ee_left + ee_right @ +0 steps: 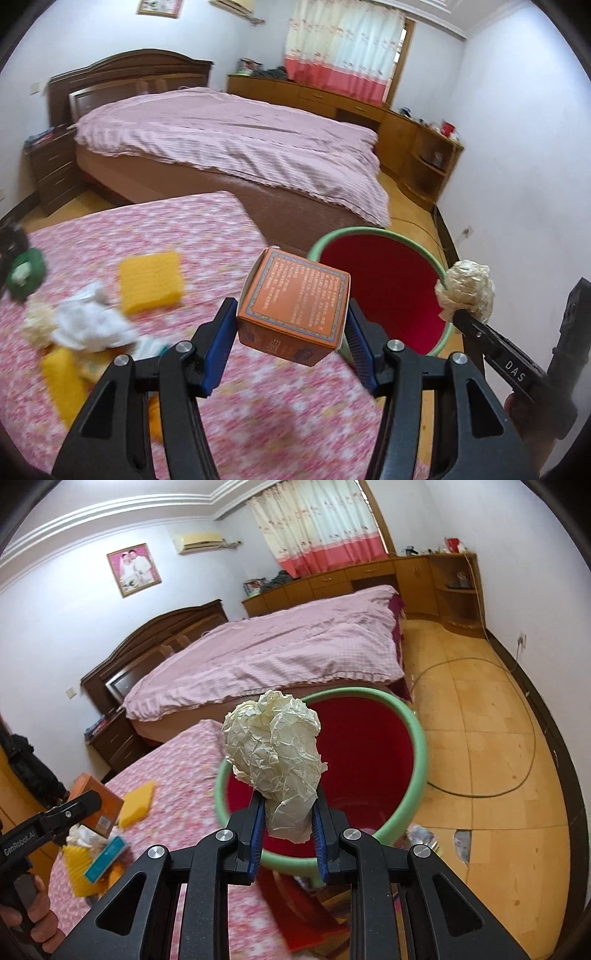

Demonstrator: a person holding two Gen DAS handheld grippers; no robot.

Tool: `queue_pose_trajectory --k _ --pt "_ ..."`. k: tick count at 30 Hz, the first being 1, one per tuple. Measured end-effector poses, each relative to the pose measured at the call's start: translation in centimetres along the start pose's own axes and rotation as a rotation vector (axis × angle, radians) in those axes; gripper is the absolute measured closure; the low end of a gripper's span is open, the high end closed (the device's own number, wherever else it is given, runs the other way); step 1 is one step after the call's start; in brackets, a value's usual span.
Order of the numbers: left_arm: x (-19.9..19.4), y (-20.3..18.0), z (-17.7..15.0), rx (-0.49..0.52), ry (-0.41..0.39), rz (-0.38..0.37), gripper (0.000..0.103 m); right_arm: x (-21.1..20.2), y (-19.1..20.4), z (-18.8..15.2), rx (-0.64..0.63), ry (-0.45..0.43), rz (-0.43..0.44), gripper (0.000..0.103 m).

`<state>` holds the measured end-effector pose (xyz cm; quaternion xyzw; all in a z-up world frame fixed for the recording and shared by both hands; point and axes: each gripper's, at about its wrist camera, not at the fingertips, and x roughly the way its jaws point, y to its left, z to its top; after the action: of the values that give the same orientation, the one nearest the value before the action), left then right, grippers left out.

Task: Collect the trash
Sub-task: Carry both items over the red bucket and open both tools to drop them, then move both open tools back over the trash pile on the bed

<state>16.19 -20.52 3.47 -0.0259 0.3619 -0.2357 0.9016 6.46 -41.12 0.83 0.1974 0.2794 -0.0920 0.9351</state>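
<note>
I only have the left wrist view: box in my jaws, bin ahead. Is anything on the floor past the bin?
Observer: Yes, a cable loops across the wooden floor beyond the bin.
Operator: Is the right gripper's paper ball held firmly?
Observer: Right gripper pinches only the paper ball's lower tail; the bulk sits above the pads.
Operator: Anything beside the bin's base?
Observer: A damaged patch in the floor, right of the bin.

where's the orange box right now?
Left wrist view, centre: the orange box is clamped in the left gripper, above the floral tablecloth's edge, just left of the green-rimmed bin.
</note>
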Motion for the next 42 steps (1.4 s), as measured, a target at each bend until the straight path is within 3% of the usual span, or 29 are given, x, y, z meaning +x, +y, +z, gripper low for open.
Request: queue_pose_trajectory --k 9,18,24,28,32,42 --pt "6.4 -4.0 0.6 0.065 0.074 -0.061 0.045 2.6 -3.6 1.0 0.002 0.034 -0.037 0.080" --pt "10.0 -4.8 0.4 0.066 0.123 -0.089 0.045 5.2 -4.9 1.1 0.003 0.080 -0.042 0.079" --pt "10.7 -4.8 0.5 0.076 0.121 -0.081 0.037 6.2 -5.0 1.2 0.016 0.097 -0.028 0.071" --pt "10.7 -4.7 0.5 0.079 0.119 -0.079 0.037 6.4 -5.1 1.2 0.026 0.096 -0.018 0.071" --pt "10.1 -4.4 0.4 0.068 0.114 -0.081 0.037 6.0 -5.1 1.2 0.037 0.088 -0.011 0.063" --pt "6.5 -3.3 0.5 0.039 0.070 -0.062 0.037 3.9 -3.8 1.3 0.036 0.063 0.009 0.060"
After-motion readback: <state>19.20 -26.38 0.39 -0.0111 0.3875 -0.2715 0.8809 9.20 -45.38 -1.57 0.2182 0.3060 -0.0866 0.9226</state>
